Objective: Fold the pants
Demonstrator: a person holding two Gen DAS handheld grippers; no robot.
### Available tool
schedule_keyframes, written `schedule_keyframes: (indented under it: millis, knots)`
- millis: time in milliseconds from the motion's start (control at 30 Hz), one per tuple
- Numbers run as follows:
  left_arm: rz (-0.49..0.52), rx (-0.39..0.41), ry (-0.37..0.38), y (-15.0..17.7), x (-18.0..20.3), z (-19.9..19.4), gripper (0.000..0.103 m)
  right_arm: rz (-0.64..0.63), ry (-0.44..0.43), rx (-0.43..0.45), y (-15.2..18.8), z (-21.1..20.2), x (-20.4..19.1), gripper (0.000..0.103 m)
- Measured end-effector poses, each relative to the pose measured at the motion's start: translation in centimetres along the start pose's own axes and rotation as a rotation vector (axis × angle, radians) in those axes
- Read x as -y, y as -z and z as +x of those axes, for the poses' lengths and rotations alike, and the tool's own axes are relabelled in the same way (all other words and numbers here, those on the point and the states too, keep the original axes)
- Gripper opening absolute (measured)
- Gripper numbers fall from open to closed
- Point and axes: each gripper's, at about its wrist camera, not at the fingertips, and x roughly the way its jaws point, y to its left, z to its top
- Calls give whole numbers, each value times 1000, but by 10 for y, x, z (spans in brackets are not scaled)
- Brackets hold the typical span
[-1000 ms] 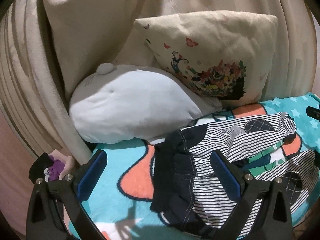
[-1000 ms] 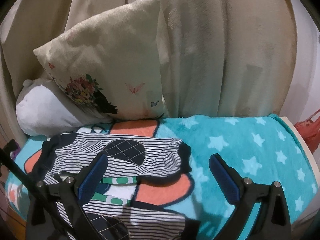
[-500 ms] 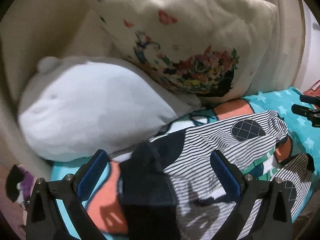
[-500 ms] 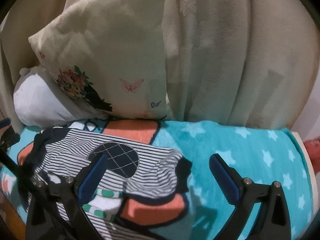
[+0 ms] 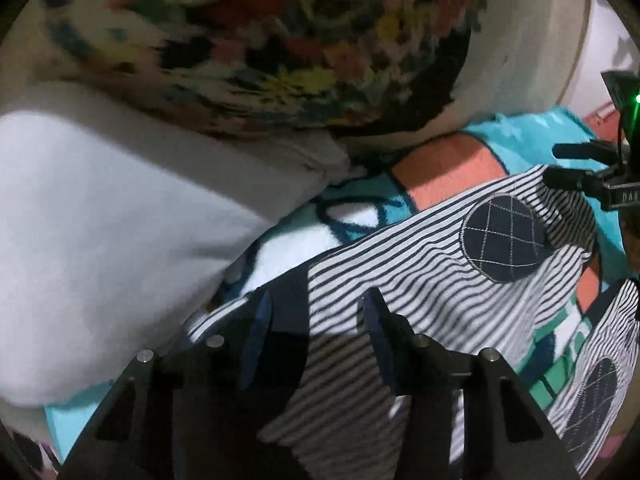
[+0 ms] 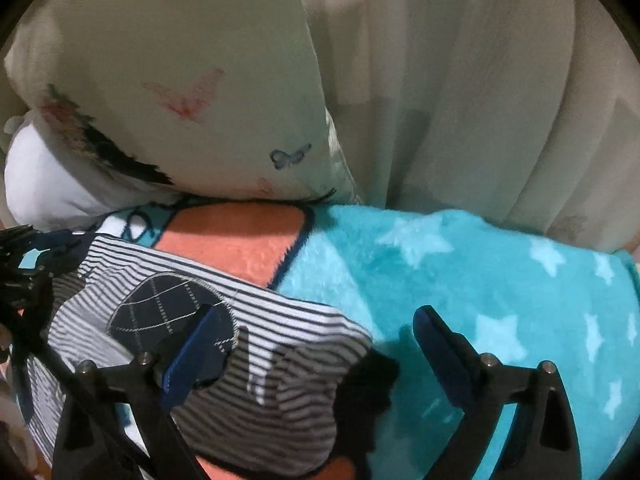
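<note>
Both grippers dropped onto pants (image 5: 420, 276): left jaws closing around waistband, right spread.

Pants (image 5: 420, 280): navy-and-white stripes, navy knee patches cross-stitched in white, navy waistband.
Blanket (image 6: 460, 264): turquoise with pale stars, coral and white blocks outlined in dark blue.
Pillow (image 6: 180, 80): cream, printed with flowers and butterflies.
Curtain (image 6: 460, 80): cream.

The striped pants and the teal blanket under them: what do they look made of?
Striped pants: thin, soft woven or knit cloth, likely cotton, matte; they wrinkle easily, with stitched quilted navy patches.
Teal blanket: plush fleece, probably synthetic; fuzzy nap shows at the star print and the orange edge.
</note>
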Motion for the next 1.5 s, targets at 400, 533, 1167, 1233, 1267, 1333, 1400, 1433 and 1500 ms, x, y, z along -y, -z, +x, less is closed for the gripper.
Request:
schedule_keyframes:
  millis: [400, 533, 1167, 1233, 1267, 1333, 1400, 1433, 1500]
  knots:
    - [15, -62, 95, -11, -14, 30, 38, -56, -37, -71, -2, 32, -10, 74]
    - [61, -50, 85, -7, -9, 23, 7, -74, -87, -63, -1, 24, -14, 27]
    - [-26, 215, -3, 46, 10, -113, 7, -63, -120, 111, 24, -80, -37, 9]
    - [-30, 246, -25, 64, 18, -131, 7, -68, -121, 122, 35, -89, -41, 9]
    - [-31, 256, -37, 70, 24, -135, 7, -71, -121, 127, 42, -95, -42, 9]
    - [-29, 283, -73, 86, 37, -147, 7, -76, -123, 138, 58, -107, -48, 9]
    - [-37, 306, -97, 104, 48, -157, 7, -73, -130, 146, 74, -116, -53, 9]
    - [-48, 315, -103, 113, 53, -160, 7, -68, -134, 150, 84, -120, -55, 9]
    - [-70, 329, -114, 131, 61, -164, 7, -55, -143, 156, 102, -128, -56, 9]
